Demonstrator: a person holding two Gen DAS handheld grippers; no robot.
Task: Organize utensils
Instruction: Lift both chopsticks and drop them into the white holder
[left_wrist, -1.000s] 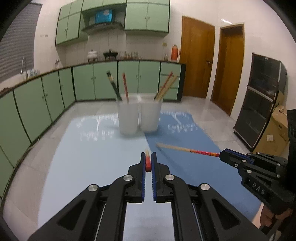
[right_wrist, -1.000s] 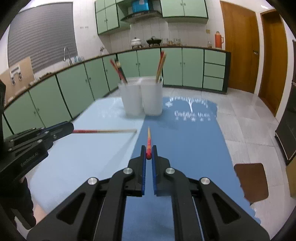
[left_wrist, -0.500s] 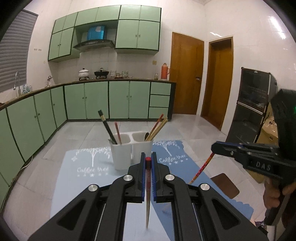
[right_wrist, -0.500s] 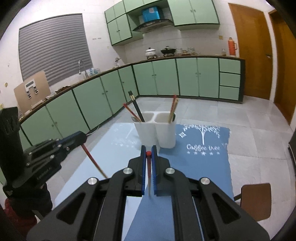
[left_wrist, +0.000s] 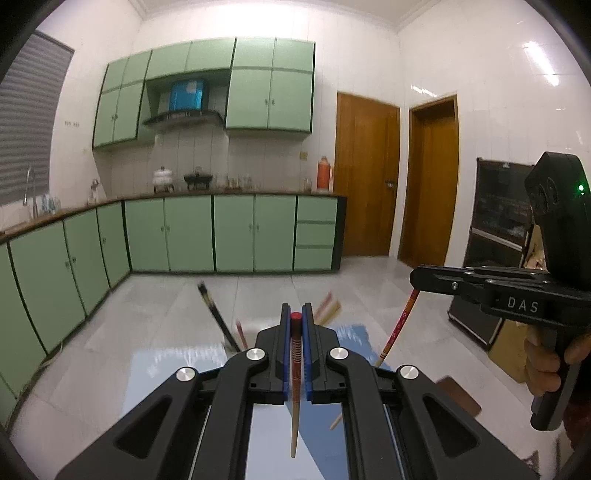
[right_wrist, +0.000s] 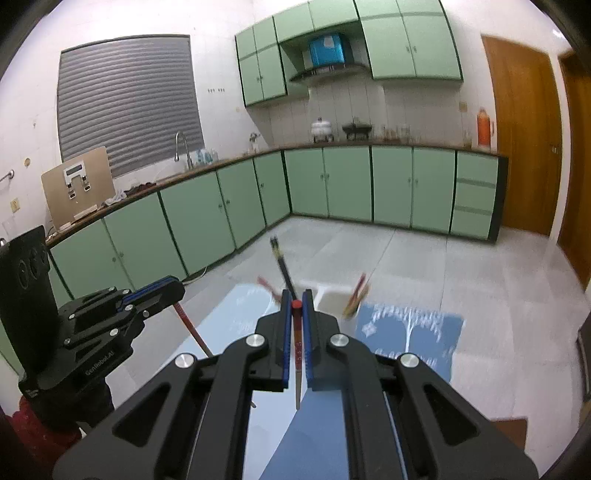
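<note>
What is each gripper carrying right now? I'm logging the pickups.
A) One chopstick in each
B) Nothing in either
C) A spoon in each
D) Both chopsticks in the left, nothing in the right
A: the left gripper and the right gripper are each shut on one red-tipped chopstick hanging down.

Red-tipped chopstick (left_wrist: 296, 354) with red-banded tan shaft; black fingers (left_wrist: 308, 354) lined blue; mint-green cabinets (right_wrist: 391, 184); two-tone blue mat (right_wrist: 410, 332) printed white.

A home kitchen: green cabinets (right_wrist: 391, 184), a sink tap (right_wrist: 181, 146) and a range hood (left_wrist: 183, 116).
</note>
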